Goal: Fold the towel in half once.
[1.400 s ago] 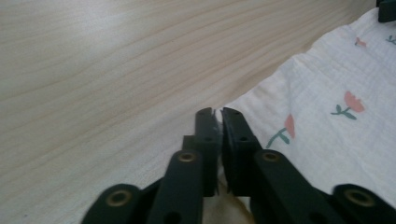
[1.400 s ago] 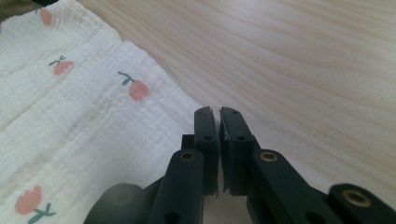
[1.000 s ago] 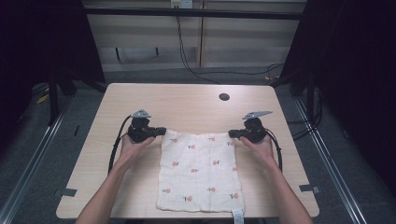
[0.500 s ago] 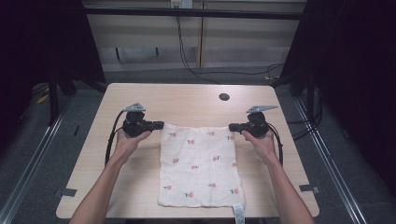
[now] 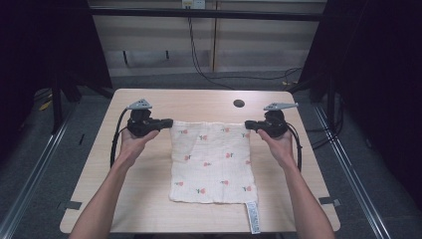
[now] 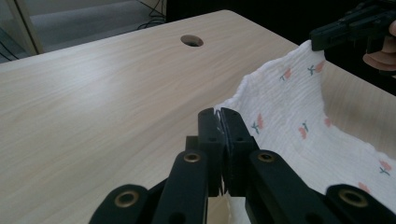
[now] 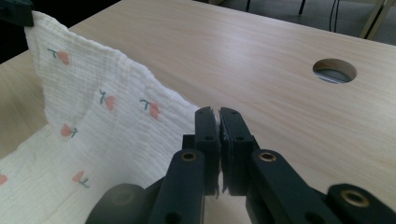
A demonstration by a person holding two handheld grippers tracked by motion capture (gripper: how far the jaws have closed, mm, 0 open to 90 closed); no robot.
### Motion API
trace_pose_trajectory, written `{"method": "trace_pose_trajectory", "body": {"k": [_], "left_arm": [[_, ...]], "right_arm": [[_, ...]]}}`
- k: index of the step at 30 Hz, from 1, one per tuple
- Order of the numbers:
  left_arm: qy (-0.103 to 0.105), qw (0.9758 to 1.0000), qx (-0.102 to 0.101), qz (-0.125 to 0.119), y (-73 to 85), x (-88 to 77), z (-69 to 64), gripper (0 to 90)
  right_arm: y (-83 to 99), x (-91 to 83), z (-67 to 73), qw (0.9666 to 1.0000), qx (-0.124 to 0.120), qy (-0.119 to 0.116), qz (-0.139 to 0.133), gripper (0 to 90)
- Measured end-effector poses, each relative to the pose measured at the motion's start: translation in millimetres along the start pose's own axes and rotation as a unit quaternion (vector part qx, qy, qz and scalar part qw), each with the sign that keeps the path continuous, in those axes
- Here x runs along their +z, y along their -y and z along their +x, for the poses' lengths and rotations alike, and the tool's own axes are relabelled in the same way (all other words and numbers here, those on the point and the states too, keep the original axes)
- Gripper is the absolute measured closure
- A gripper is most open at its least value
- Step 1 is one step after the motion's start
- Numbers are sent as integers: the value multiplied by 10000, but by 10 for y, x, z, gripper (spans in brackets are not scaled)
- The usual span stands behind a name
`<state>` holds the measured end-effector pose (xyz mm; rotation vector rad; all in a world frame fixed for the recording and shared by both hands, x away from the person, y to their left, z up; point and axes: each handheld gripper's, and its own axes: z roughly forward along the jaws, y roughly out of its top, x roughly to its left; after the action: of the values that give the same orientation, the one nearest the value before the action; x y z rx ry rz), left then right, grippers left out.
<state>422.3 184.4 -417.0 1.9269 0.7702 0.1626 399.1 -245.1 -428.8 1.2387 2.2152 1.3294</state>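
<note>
Two far corners of the cloth were recorded from the high view as pinched, one by the left gripper, one by the right gripper, far edge stretched crosswise, near part resting on the table. From the left gripper view, jaws were noted clamped on fabric, cloth running rightward. From the right gripper view, jaws were likewise clamped, cloth extending leftward; forearms were held symmetrical.
</note>
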Motion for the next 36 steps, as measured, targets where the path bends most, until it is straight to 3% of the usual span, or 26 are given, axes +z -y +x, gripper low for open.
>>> {"method": "trace_pose_trajectory", "body": {"k": [9,17,20,22,27,31,36], "left_arm": [[110,9999,-3,10,206,-21,-74,882],[246,9994,230,-90,215,-187,-188,882],[277,9991,305,-116,225,-232,-264,883],[191,9991,330,-190,239,-264,-310,883],[271,9986,391,-229,307,-322,-414,883],[328,9982,465,-171,378,-370,-478,882],[420,9977,531,-66,442,-412,-558,882]], "right_arm": [[60,-159,74,9997,-112,-222,24,865],[257,-285,137,9984,28,-533,-177,865],[316,-334,189,9983,-28,-560,-141,865],[326,-394,214,9982,-98,-569,-168,865],[353,-511,284,9980,-164,-598,-127,865],[397,-583,352,9983,-232,-517,-94,863],[511,-646,457,9976,-292,-632,49,863]]}}
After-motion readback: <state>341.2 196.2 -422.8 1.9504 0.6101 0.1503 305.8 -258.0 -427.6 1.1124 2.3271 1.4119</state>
